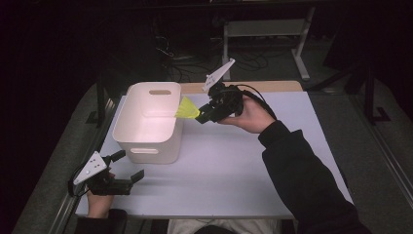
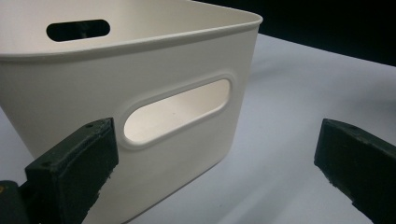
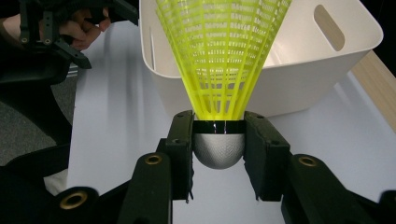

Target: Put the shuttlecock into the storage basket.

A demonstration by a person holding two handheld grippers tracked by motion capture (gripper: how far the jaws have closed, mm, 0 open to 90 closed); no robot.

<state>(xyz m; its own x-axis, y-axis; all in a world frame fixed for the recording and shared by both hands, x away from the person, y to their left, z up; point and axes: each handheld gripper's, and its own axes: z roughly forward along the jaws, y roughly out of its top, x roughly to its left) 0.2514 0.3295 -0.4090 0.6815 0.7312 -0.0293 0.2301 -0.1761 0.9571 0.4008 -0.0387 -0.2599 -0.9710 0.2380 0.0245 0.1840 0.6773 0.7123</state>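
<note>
I see the shuttlecock (image 3: pixel 224 60) with a bright neon-yellow skirt, patterned as an open lattice of ribs and small slots, above a black band and a dull silver-grey rounded cap; the bin (image 1: pixel 146 124) is plain cream-white, inside and out, with no markings; the tabletop (image 1: pixel 234 170) is pale, faintly lilac white, with a light wood strip along its far edge; my right gripper (image 3: pixel 219 154) has matte black jaws with brass-coloured rivets; my left gripper (image 1: pixel 130 168) is black too, with a light grey plate dotted with small dark points; the person's sleeve (image 1: pixel 307 180) is black; the surroundings are dark.
</note>
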